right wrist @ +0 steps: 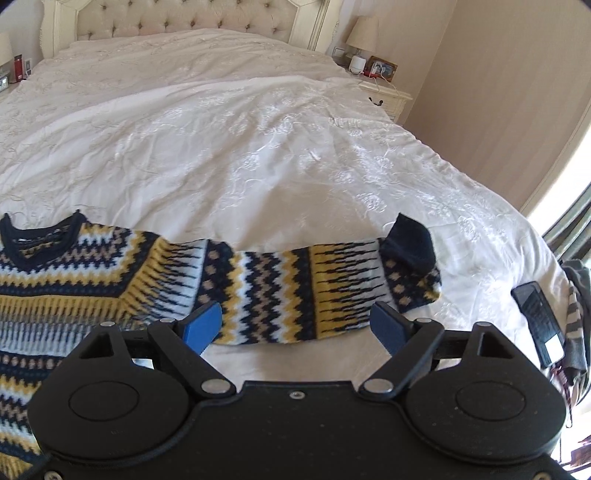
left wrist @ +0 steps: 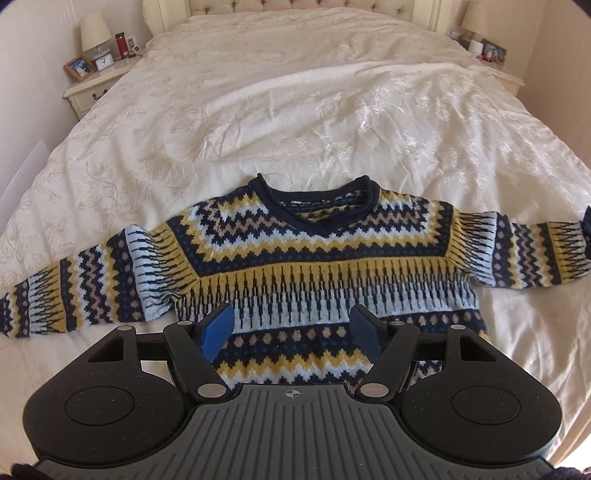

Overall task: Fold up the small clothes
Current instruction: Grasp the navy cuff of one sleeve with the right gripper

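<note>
The left gripper (left wrist: 291, 328) sits low in the centre of its frame with its blue fingers (left wrist: 216, 330) spread wide and nothing between them; they hover over the lower body of the sweater (left wrist: 314, 254), and whether they touch the knit cannot be told. The gripper's black housing hides the sweater's hem and much of its lower front.

The right gripper (right wrist: 295, 326) is likewise spread apart and holds nothing, its blue pads (right wrist: 203, 326) flanking the sweater's outstretched sleeve (right wrist: 314, 291) at mid-frame. That sleeve's dark navy cuff (right wrist: 410, 243) is turned back on itself.

The sweater, patterned in navy, mustard, pale blue and tan zigzags, lies flat and front-up on the cream embroidered bedspread (left wrist: 295, 110), neck hole toward the headboard (right wrist: 184, 18), both sleeves stretched sideways. In the left view the cuff at the left edge of the frame is cut off.

At the right edge of the right view a dark phone (right wrist: 539, 321) lies on the bed beside some striped fabric (right wrist: 576, 306), which is partly cut off and hard to identify. The items on the nightstand (left wrist: 92, 88) at upper left are small.
</note>
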A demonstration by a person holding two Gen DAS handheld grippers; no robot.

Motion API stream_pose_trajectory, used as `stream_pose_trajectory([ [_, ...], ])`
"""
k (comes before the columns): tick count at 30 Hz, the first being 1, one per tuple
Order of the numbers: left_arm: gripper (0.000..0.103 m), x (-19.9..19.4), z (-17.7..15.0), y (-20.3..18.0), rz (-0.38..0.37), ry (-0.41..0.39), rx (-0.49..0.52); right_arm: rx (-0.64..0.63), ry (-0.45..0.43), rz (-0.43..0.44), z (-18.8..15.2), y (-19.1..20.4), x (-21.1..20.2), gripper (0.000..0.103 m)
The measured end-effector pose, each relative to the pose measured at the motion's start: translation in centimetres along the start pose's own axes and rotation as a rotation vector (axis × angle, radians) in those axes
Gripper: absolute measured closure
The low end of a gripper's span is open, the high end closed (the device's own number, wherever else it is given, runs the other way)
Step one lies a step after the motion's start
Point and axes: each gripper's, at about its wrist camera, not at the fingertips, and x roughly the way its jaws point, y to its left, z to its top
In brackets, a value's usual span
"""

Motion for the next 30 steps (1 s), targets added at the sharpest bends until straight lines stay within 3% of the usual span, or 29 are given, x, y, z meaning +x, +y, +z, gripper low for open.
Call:
stream_pose_trajectory([
  [8, 0.036, 0.4, 0.0, -3.4, 0.015, 0.035, -0.058, -0.068, -0.002, -0.067, 1.8, -5.6, 6.8, 0.022],
  [16, 0.036, 1.2, 0.2, -5.8, 0.059, 0.069, -0.083, -0.102, 0.032, -0.06, 1.4, -8.1, 11.9, 0.034],
  [23, 0.036, 1.5, 0.1, -6.9, 0.09, 0.088, -0.072, -0.098, 0.035, -0.02, 0.6, -9.2, 13.8, 0.042],
  [26, 0.036, 1.6, -0.1, -7.0, 0.09, 0.095, -0.073, -0.056, 0.022, 0.035, 1.0, -10.1, 13.8, 0.053],
  [30, 0.036, 2.0, -0.3, -6.6, 0.076, 0.103, -0.057, 0.04, 0.008, 0.078, 1.7, -11.1, 13.1, 0.088],
])
